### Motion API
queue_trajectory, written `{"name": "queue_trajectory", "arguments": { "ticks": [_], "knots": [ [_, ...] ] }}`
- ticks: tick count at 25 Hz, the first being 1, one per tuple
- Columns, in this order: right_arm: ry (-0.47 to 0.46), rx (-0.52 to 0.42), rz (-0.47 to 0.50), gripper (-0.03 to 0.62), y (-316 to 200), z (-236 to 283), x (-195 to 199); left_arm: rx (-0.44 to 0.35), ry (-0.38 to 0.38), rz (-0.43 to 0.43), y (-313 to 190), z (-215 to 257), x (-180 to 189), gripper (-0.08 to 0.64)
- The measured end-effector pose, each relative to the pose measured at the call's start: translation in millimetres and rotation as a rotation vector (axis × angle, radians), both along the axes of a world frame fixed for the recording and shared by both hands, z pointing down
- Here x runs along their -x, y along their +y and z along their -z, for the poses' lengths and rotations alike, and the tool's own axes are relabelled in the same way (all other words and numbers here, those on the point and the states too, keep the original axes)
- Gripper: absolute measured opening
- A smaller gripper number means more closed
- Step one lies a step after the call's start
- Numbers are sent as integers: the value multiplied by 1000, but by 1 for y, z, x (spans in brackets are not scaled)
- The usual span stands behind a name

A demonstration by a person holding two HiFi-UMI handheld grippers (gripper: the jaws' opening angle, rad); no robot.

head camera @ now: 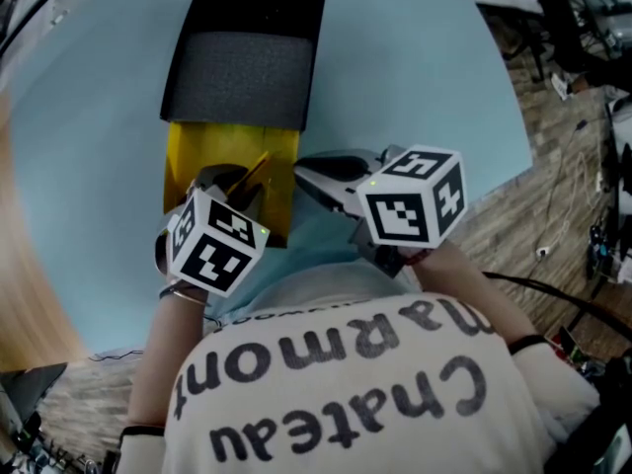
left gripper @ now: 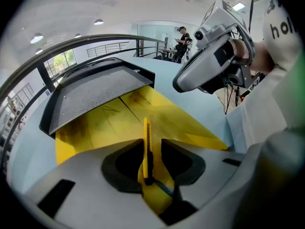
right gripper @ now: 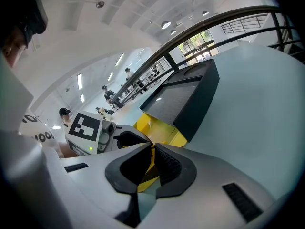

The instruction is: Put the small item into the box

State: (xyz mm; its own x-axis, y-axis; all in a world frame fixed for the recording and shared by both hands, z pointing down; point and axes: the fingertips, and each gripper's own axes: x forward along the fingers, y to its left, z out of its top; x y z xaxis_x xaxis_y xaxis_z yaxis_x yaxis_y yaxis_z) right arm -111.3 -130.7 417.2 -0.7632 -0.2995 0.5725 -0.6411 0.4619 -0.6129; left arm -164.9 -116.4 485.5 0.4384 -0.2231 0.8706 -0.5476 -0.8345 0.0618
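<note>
A yellow box (head camera: 181, 161) lies open on the pale blue table (head camera: 415, 87), its black lid (head camera: 247, 62) folded back at the far end. The small item, a slim yellow utility knife (left gripper: 147, 147), stands on edge between the jaws of my left gripper (left gripper: 147, 144), with dark gaps on both sides; the pads do not press it. In the head view the left gripper (head camera: 232, 181) hovers over the box's near end. My right gripper (right gripper: 152, 147) is closed on the box's thin yellow right wall (right gripper: 159, 128), beside the lid (right gripper: 186, 99).
The table's rounded edge runs along the right, with wooden floor and cables (head camera: 563, 215) beyond it. A railing and people stand far off in the gripper views. The person's printed shirt (head camera: 346, 383) fills the near side of the head view.
</note>
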Motion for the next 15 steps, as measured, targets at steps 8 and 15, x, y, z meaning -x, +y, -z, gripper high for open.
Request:
{"name": "queue_trajectory", "arguments": {
  "ticks": [8,15],
  "knots": [
    [-14,4,31,48,2,-2,-26,-57,-53,56,-9,-2,-11,172],
    [-9,3,109,48,8,3,-29,-55,-96,150,-9,-4,14,175]
  ]
}}
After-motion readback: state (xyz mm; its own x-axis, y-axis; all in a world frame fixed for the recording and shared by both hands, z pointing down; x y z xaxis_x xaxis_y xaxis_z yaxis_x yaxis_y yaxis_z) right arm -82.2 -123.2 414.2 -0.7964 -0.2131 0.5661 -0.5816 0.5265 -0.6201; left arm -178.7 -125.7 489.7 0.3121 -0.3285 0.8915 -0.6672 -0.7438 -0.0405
